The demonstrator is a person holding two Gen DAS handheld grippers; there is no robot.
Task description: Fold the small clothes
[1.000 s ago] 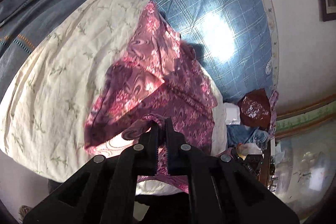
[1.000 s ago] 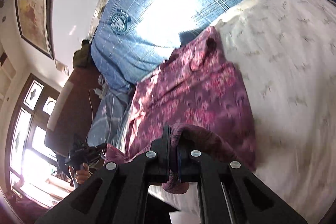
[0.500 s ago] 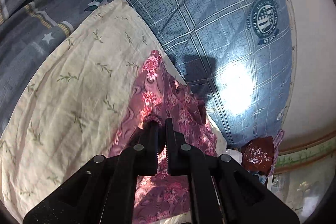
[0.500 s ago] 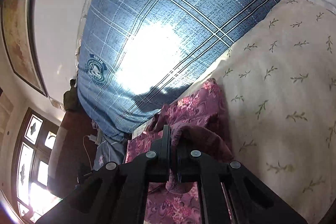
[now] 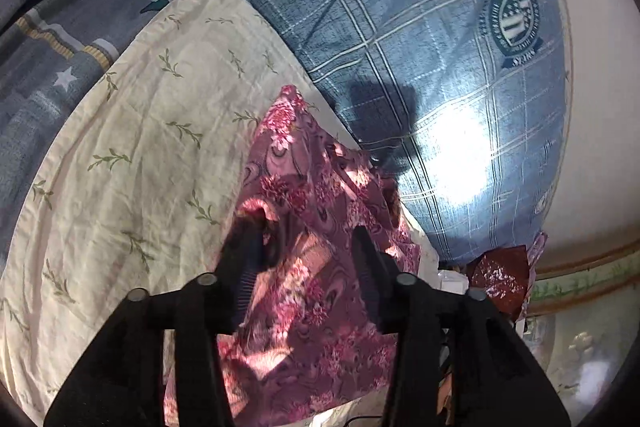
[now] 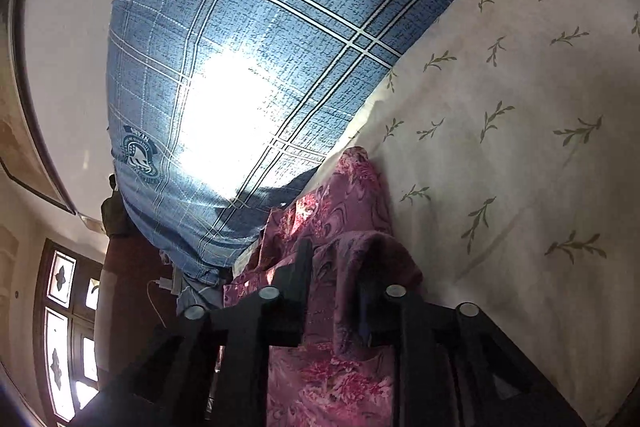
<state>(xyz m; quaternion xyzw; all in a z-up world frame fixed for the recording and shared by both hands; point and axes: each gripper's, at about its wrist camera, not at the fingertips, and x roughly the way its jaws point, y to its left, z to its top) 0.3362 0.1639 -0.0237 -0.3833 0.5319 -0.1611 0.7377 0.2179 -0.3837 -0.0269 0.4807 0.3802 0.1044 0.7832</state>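
A broad blue plaid bedspread with pale crossing lines and a round printed crest fills the far side, glaring where sun strikes it. Against it lies a cream cotton sheet, creased and scattered with small green leaf sprigs. Beyond that sits a grey-blue quilt with a white star.

On the sheet's edge beside the bedspread rests the small magenta floral garment, glossy, rumpled and doubled over itself.

The black left gripper stands with jaws spread wide above the cloth, grasping nothing. The black right gripper is likewise parted, a fold of garment draped loosely across its right finger.
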